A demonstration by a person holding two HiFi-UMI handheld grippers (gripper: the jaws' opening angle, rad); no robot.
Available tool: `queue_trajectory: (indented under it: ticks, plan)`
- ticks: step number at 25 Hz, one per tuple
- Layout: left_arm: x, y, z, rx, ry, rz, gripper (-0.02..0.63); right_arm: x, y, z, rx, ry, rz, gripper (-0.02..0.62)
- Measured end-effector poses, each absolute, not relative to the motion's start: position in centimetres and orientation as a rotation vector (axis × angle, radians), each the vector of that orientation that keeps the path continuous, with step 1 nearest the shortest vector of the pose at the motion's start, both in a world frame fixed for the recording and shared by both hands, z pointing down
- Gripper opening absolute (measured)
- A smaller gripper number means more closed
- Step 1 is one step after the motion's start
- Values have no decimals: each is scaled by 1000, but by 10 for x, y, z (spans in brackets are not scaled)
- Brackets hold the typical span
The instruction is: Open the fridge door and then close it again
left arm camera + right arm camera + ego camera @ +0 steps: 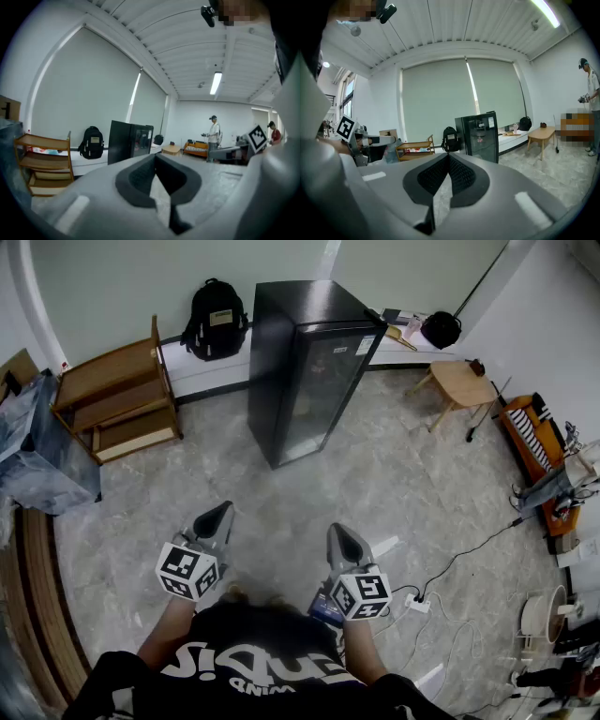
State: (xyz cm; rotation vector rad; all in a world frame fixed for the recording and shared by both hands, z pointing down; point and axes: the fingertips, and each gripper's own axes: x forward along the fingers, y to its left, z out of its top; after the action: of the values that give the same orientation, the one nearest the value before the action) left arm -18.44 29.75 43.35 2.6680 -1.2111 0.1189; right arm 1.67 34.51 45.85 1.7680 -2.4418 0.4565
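A tall black fridge (305, 367) with a glass door stands on the far side of the room against the wall ledge, its door closed. It also shows in the left gripper view as the fridge (129, 144) and in the right gripper view as the fridge (480, 136). My left gripper (217, 517) and my right gripper (346, 538) hang side by side in front of my body, well short of the fridge and pointing toward it. Both are shut with their tips together and nothing between them, as the left gripper (155, 157) and the right gripper (448, 155) show in their own views.
A wooden shelf (117, 395) stands left of the fridge, and a black backpack (216, 317) sits on the ledge behind it. A small wooden table (461, 385) is to the right. Cables and a power strip (418, 602) lie on the floor at right. A person (214, 138) stands far off.
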Motion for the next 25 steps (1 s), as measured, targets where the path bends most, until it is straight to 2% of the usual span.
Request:
queue_trajectory:
  ticks: [14, 25]
  plan:
    - [-223, 271, 449, 2705, -1116, 84, 0, -16, 338, 460, 1950, -2361, 428, -3]
    - [-228, 224, 457, 2708, -1067, 49, 0, -23, 300, 478, 1983, -2318, 449, -3]
